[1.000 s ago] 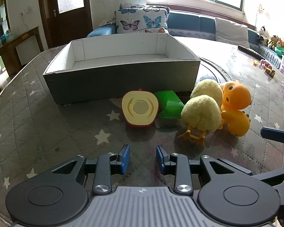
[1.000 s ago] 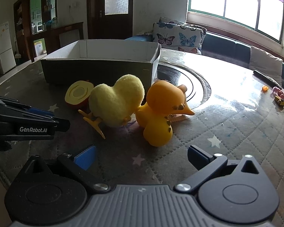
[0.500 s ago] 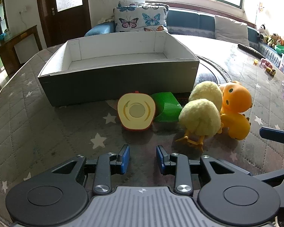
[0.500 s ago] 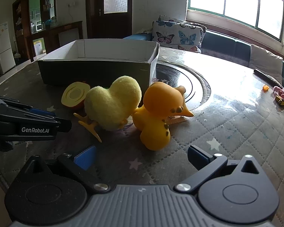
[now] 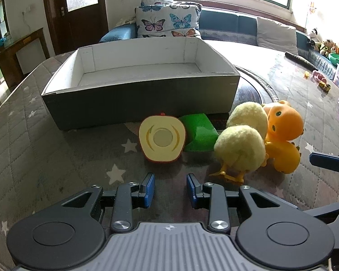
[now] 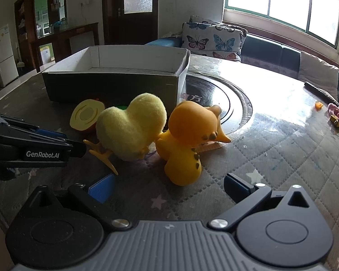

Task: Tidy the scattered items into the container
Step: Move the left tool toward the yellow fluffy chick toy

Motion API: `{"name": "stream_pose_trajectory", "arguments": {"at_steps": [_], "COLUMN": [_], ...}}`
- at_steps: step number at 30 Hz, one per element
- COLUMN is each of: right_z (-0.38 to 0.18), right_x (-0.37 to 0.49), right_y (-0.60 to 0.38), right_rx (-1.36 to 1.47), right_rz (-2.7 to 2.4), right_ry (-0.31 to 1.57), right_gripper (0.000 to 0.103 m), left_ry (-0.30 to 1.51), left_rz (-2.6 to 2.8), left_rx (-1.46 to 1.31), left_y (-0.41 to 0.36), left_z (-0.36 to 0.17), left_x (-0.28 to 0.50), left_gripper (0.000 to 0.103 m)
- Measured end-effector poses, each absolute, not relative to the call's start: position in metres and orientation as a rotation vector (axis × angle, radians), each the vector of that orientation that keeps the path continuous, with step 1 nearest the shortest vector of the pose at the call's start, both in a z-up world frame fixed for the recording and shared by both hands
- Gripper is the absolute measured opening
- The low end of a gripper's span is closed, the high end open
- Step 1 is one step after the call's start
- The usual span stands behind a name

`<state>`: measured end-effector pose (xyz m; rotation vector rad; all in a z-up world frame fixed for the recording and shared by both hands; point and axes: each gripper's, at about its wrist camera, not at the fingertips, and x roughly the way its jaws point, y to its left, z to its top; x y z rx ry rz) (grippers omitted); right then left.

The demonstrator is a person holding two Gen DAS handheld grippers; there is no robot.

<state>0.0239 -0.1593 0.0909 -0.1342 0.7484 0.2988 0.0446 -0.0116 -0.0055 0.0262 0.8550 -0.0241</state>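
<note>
Tilting downward toward the quilted, star-patterned table (image 5: pixel 45 149), the left gripper (image 5: pixel 170 189) hangs just short of the halved toy apple (image 5: pixel 162 139), its blue pads parted with nothing between them. Beside it, the right gripper (image 6: pixel 169 186) also slants down, jaws spread wide and empty, facing the orange rubber duck (image 6: pixel 187 140) and the fluffy yellow chick (image 6: pixel 131 126). A green block (image 5: pixel 198 133) lies against the grey box (image 5: pixel 142 103), which stands behind the toys, toward the table's middle.
</note>
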Motion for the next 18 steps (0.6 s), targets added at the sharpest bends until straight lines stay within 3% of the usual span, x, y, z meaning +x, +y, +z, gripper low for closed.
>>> {"name": "stream_pose_trajectory", "arguments": {"at_steps": [18], "right_z": [0.096], "right_x": [0.038], "right_y": [-0.163], "right_rx": [-0.126], "right_rz": [0.293], "right_ry": [0.747], "right_gripper": [0.103], "left_ry": [0.865], "left_rz": [-0.019], "left_rx": [0.024], "left_y": [-0.010], "left_z": [-0.002], "left_x": [0.060], "left_gripper": [0.034]}}
